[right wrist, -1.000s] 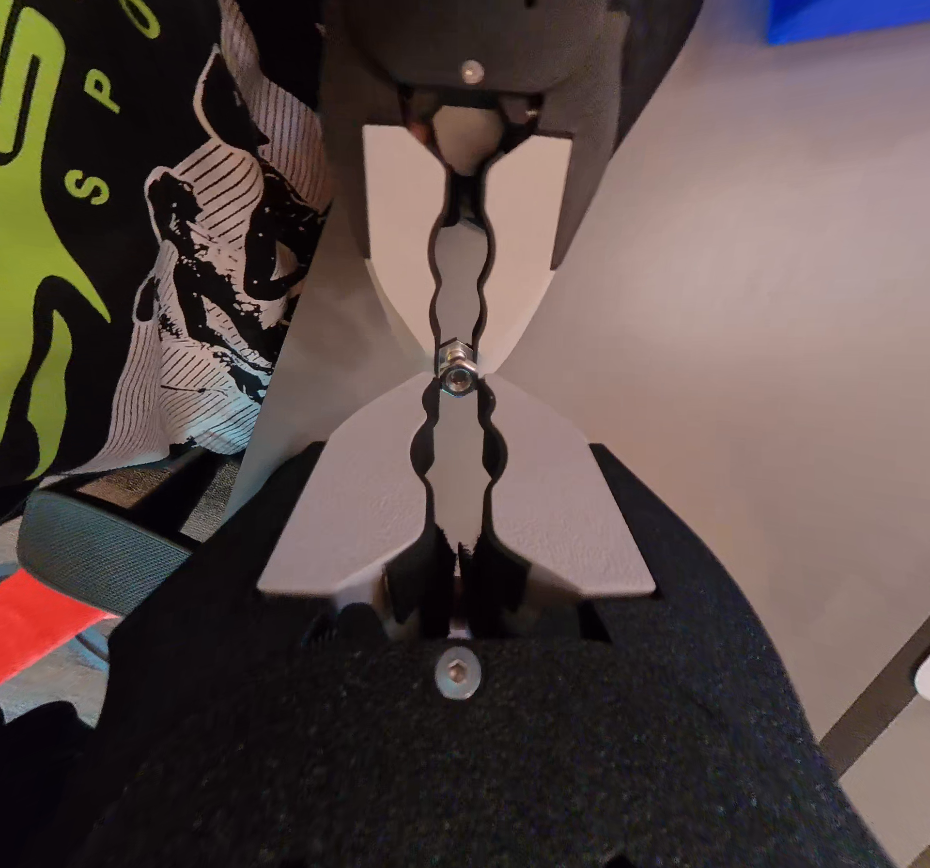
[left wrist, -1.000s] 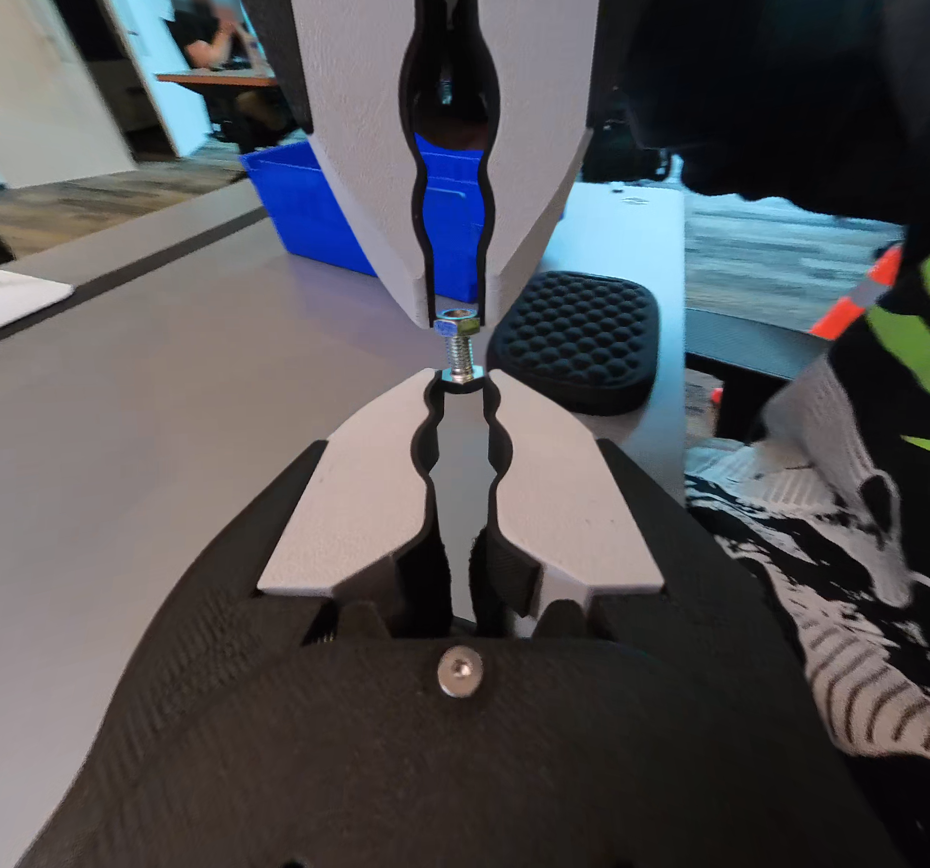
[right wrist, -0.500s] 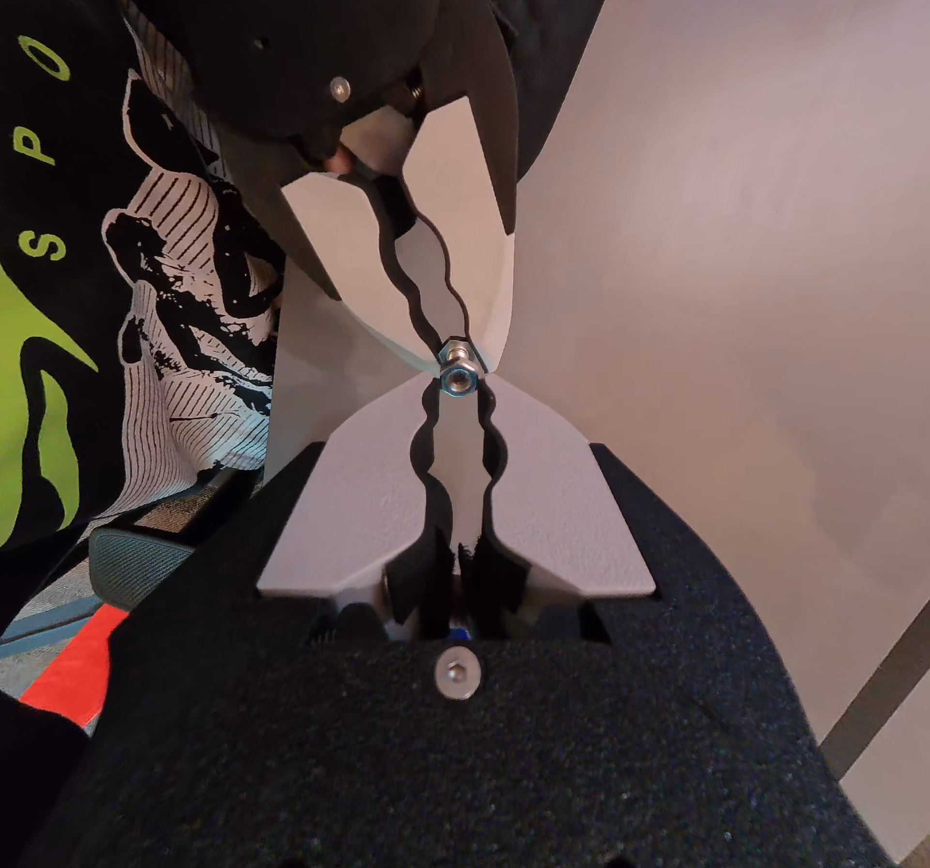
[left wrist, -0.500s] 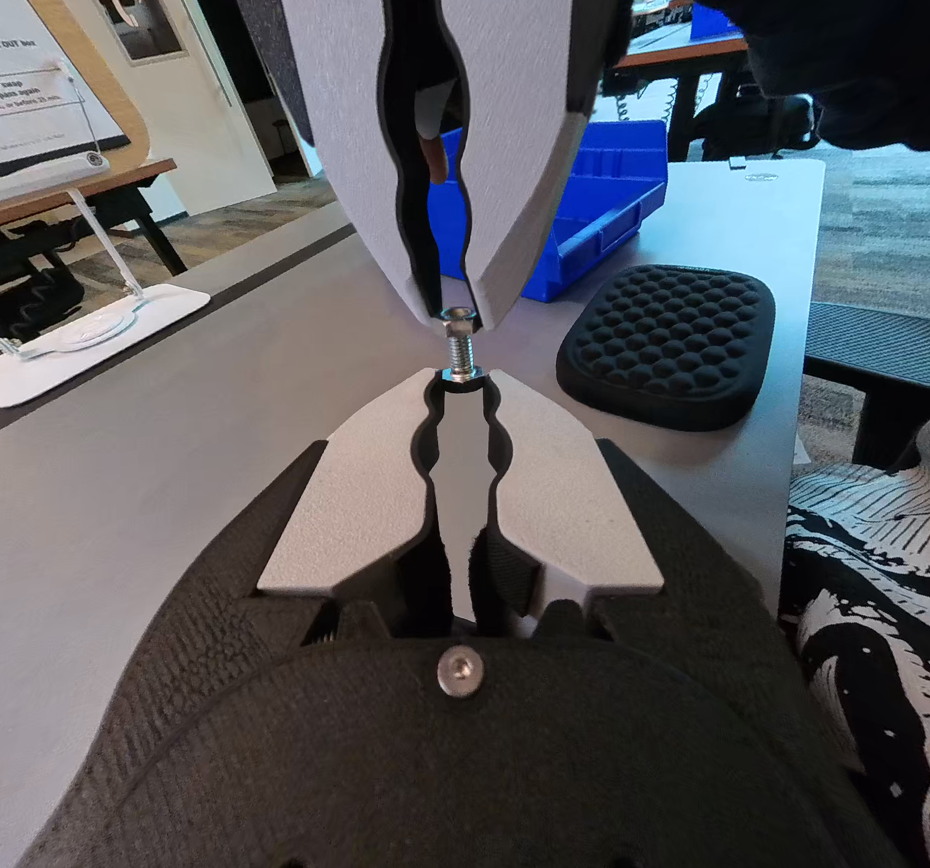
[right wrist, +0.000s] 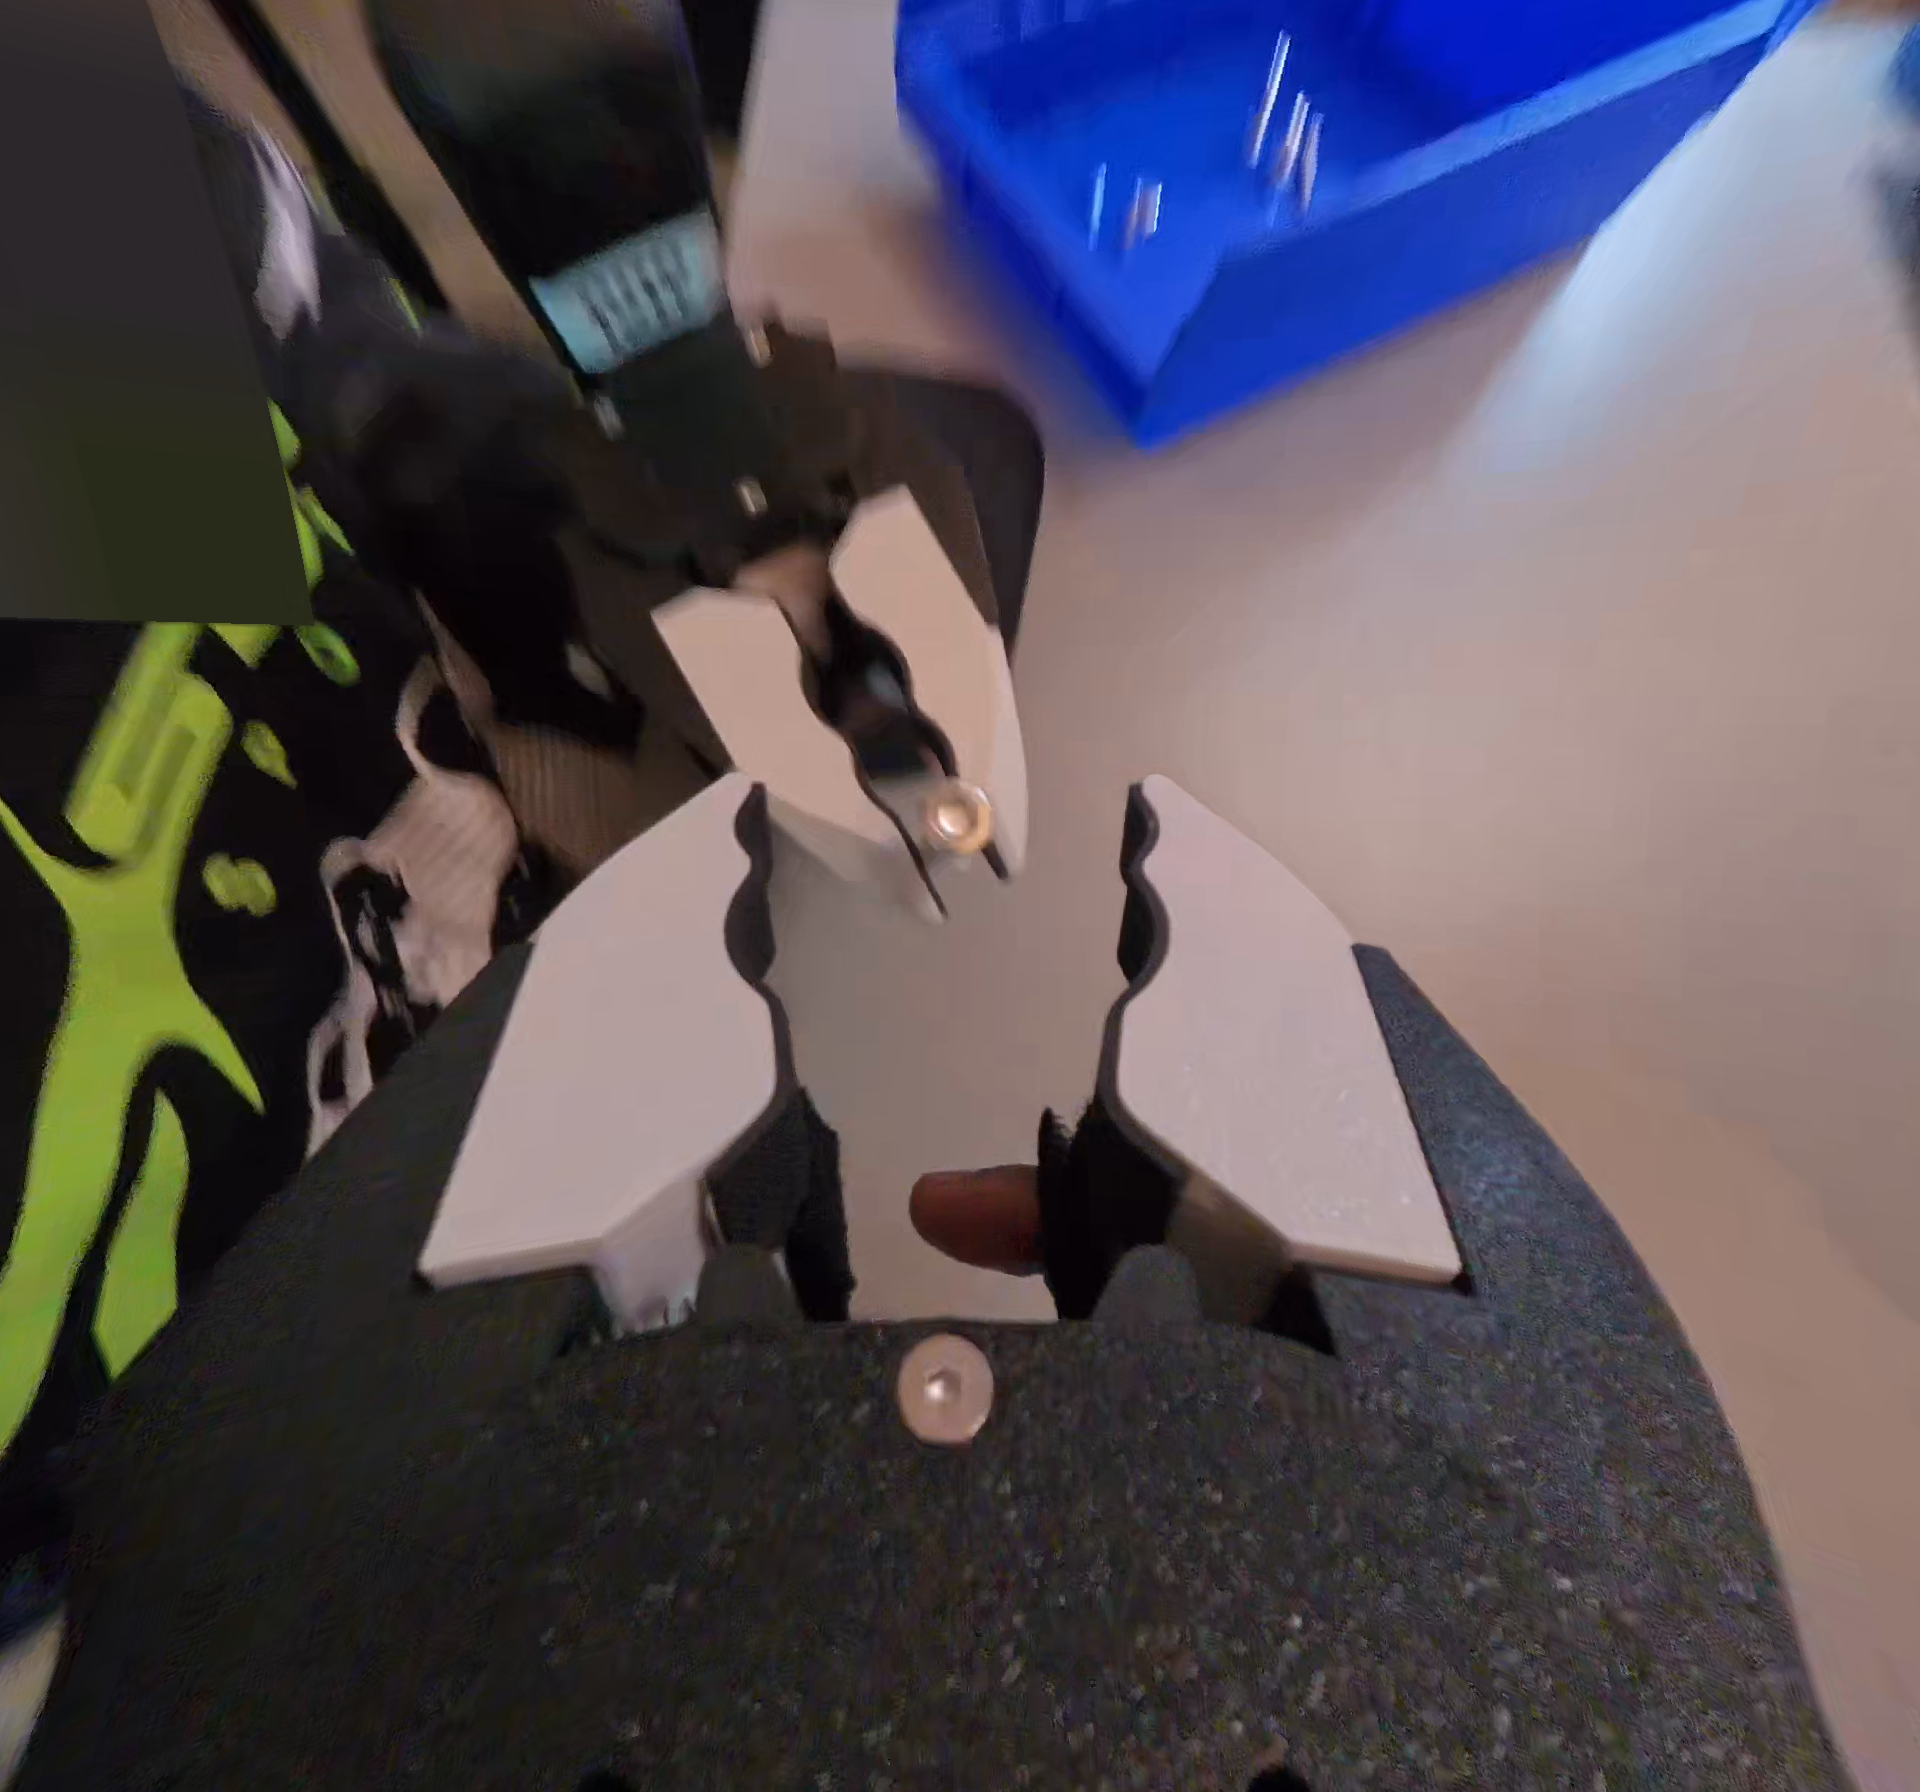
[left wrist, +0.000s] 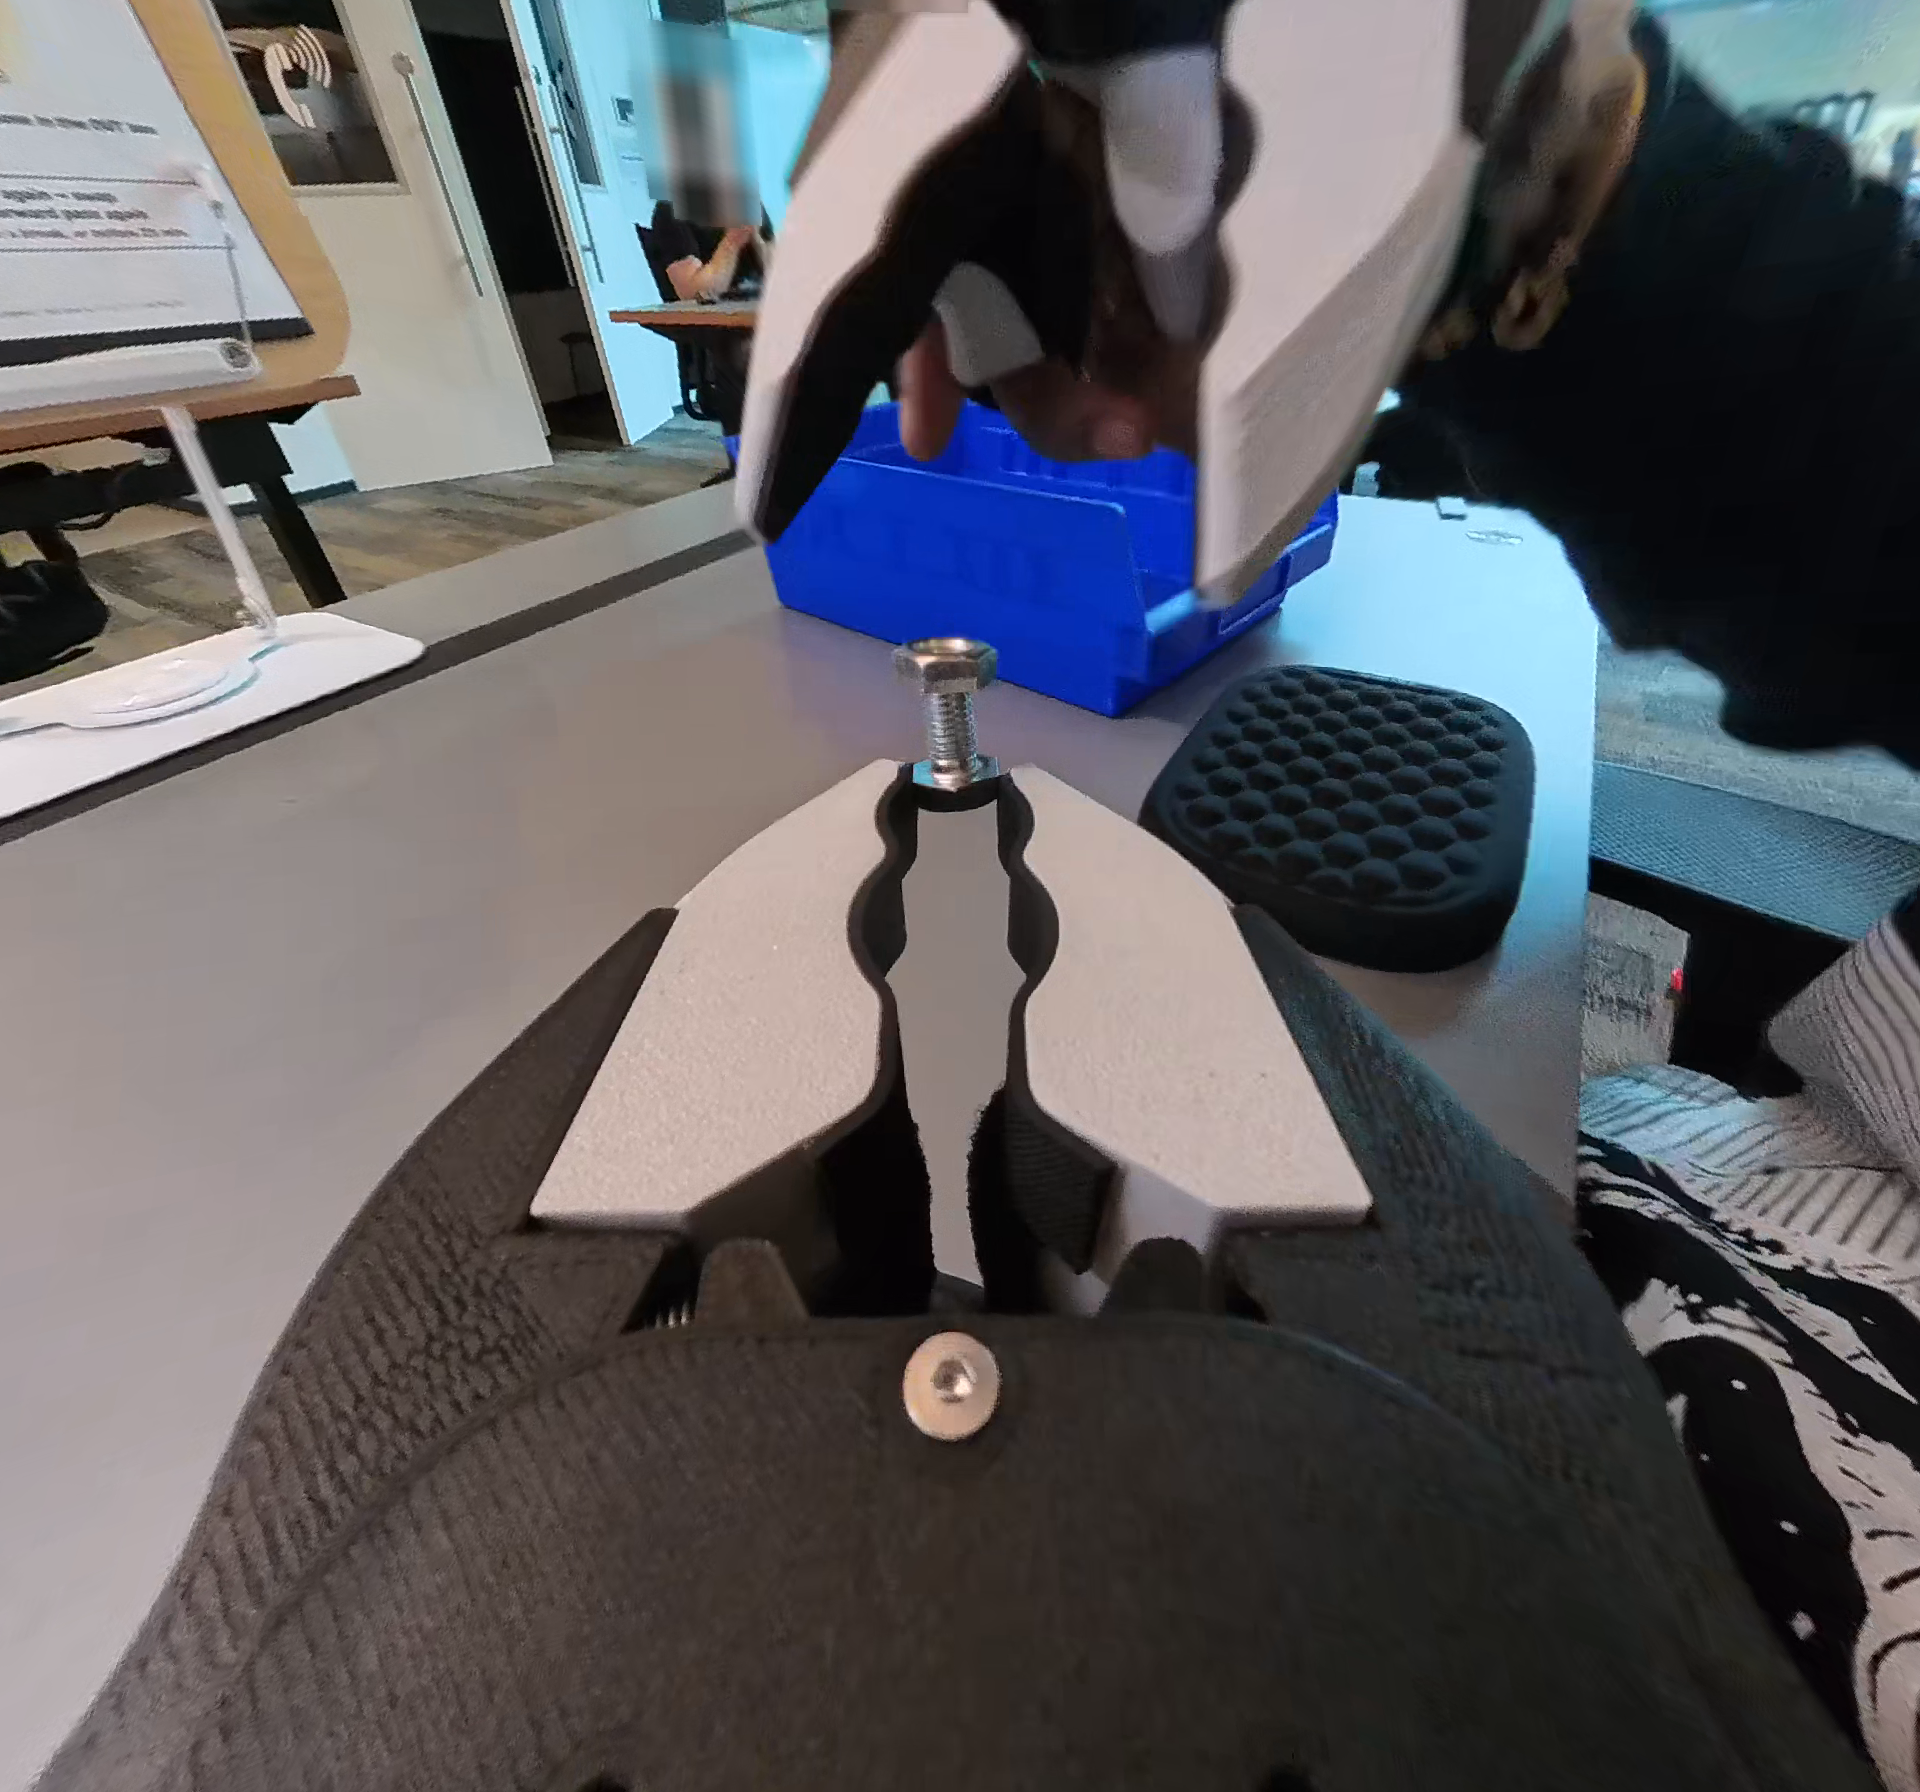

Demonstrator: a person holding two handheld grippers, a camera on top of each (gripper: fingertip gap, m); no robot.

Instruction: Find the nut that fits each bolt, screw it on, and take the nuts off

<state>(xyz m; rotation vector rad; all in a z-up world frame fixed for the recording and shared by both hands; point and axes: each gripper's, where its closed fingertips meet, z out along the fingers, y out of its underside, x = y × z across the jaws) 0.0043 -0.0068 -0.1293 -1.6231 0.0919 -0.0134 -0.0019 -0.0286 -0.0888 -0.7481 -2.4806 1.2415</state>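
My left gripper (left wrist: 951, 786) is shut on the lower hex end of a small silver bolt (left wrist: 945, 729) and holds it upright above the grey table (left wrist: 312, 911). A silver hex nut (left wrist: 943, 667) sits on the bolt's upper end. My right gripper (left wrist: 987, 553) is open and empty, blurred, raised above and behind the nut, clear of it. In the right wrist view my right gripper (right wrist: 945, 786) stands wide open; the left gripper (right wrist: 961, 859) shows beyond it with the nut (right wrist: 961, 820) at its tips.
A blue bin (left wrist: 935, 579) stands behind the bolt; in the right wrist view (right wrist: 1195, 184) it holds several small metal parts. A black honeycomb pad (left wrist: 1340, 807) lies to the right. A white sign stand (left wrist: 208, 672) is at the far left. A person's patterned clothing is at the right edge. My right fingertips sit around 4 cm from my left ones.
My right gripper, shut on the nut before, has opened and pulled up and away. The nut stays on the bolt. My left gripper still holds the bolt.
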